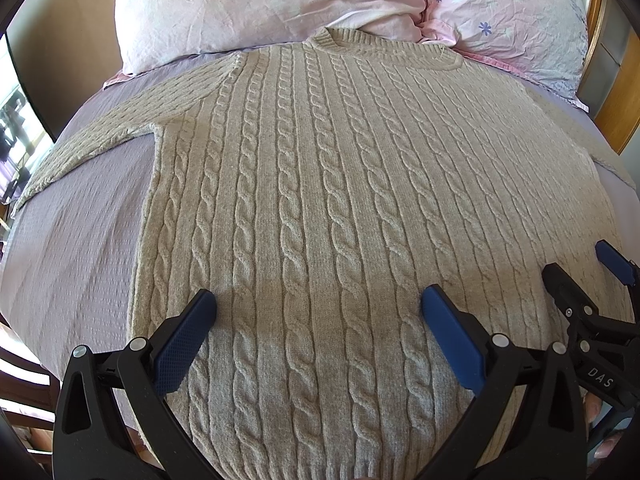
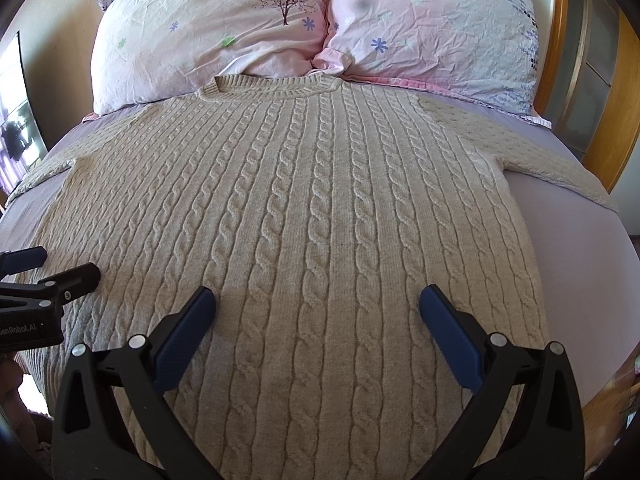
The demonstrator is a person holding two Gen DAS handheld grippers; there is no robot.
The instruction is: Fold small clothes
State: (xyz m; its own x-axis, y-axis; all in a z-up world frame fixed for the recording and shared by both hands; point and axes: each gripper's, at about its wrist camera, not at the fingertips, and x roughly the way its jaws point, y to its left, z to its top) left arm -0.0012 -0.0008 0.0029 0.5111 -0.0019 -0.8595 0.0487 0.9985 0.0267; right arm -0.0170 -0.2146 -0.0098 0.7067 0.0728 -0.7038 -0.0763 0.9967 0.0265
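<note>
A beige cable-knit sweater (image 1: 320,168) lies flat, face up, on the lilac bed sheet (image 1: 72,248), collar toward the pillows and both sleeves spread out. It also fills the right wrist view (image 2: 304,208). My left gripper (image 1: 318,306) is open and empty, hovering over the lower left part of the sweater near its hem. My right gripper (image 2: 316,304) is open and empty over the lower right part. The right gripper also shows at the right edge of the left wrist view (image 1: 580,276), and the left gripper shows at the left edge of the right wrist view (image 2: 56,266).
Two pink flowered pillows (image 2: 208,36) (image 2: 432,32) lie at the head of the bed just behind the collar. A wooden bed frame (image 2: 560,60) runs along the right. Bare sheet (image 2: 580,248) lies to the right of the sweater.
</note>
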